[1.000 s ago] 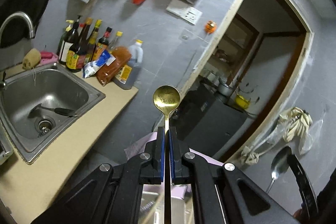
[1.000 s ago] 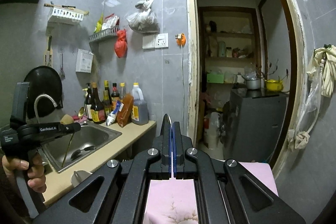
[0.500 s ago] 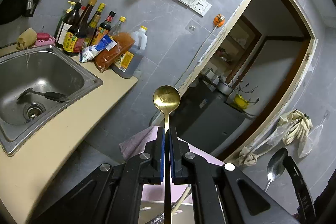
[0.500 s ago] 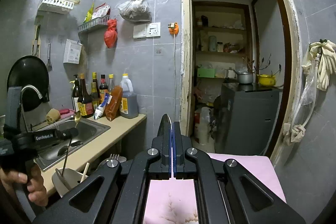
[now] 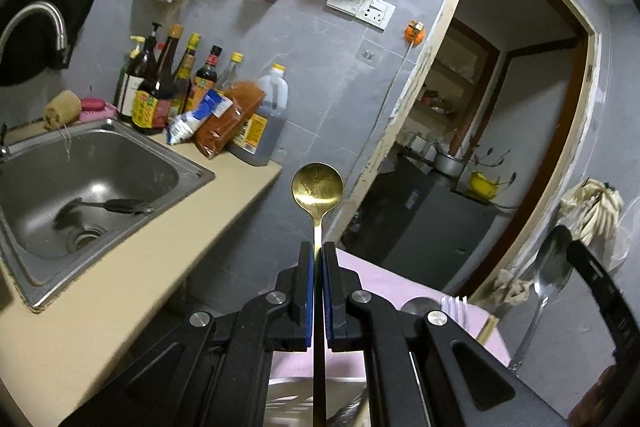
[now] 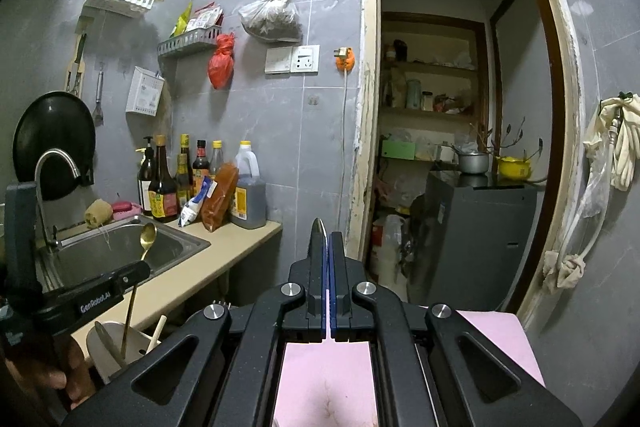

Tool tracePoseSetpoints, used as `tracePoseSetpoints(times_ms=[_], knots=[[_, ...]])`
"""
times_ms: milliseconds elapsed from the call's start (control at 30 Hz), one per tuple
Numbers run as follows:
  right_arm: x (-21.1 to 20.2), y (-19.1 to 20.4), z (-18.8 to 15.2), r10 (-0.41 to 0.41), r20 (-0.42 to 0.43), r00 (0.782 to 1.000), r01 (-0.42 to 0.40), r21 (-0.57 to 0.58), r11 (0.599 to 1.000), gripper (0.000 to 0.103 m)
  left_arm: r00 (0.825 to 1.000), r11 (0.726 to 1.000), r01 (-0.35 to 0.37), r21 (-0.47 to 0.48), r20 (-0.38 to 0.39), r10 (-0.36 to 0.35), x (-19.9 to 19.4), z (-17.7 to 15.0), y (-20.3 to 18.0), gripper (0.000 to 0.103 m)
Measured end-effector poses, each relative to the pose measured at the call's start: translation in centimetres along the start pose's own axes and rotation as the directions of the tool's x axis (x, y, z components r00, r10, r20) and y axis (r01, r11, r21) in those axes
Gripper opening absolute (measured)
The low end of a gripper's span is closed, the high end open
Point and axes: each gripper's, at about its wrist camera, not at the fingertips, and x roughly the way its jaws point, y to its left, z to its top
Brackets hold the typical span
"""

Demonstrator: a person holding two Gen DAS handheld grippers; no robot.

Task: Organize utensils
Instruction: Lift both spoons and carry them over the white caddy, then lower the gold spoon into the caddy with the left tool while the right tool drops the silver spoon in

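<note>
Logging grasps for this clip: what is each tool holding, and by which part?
Left tool: gold spoon, clamped on its handle, bowl up. Right tool: silver spoon, also by the handle.

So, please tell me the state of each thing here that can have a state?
Left tongs: shut on gold spoon.
Gold spoon: held by its handle, bowl up, handle end down in the cup.
Right tongs: shut on silver spoon.
Silver spoon: held, bowl up.
Cup: upright, utensils inside.
Tap: no water seen.
Doorway: open.
</note>
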Motion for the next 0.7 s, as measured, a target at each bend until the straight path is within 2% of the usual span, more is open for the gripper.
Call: tracePoseSetpoints(times_ms=[233, 433, 567, 700], knots=[[0.4, 0.7, -0.9, 0.01, -0.02, 1.0, -0.01, -0.031, 0.999, 0.001, 0.999, 0.999, -0.037, 0.04, 0.028, 0.035, -0.6, -1.0, -0.3, 0.004], [0.2, 1.4, -1.9, 0.018, -0.04, 0.999, -0.021, -0.059, 0.998, 0.001, 0.999, 0.995, -0.041, 0.093, 0.037, 0.037, -1.1, -1.7, -1.0, 0.005], [-0.3, 1.5, -1.7, 0.001, -0.008, 1.0, -0.001, -0.077, 0.997, 0.001, 0.997, 0.985, -0.048, 0.165, 0.064, 0.038, -1.8, -2.4, -1.8, 0.005], [-0.5, 1.9, -1.4, -0.007, 0.023, 1.0, 0.009, -0.102, 0.995, 0.001, 0.998, 0.98, -0.04, 0.196, 0.065, 0.028, -1.9, -2.6, -2.3, 0.005]])
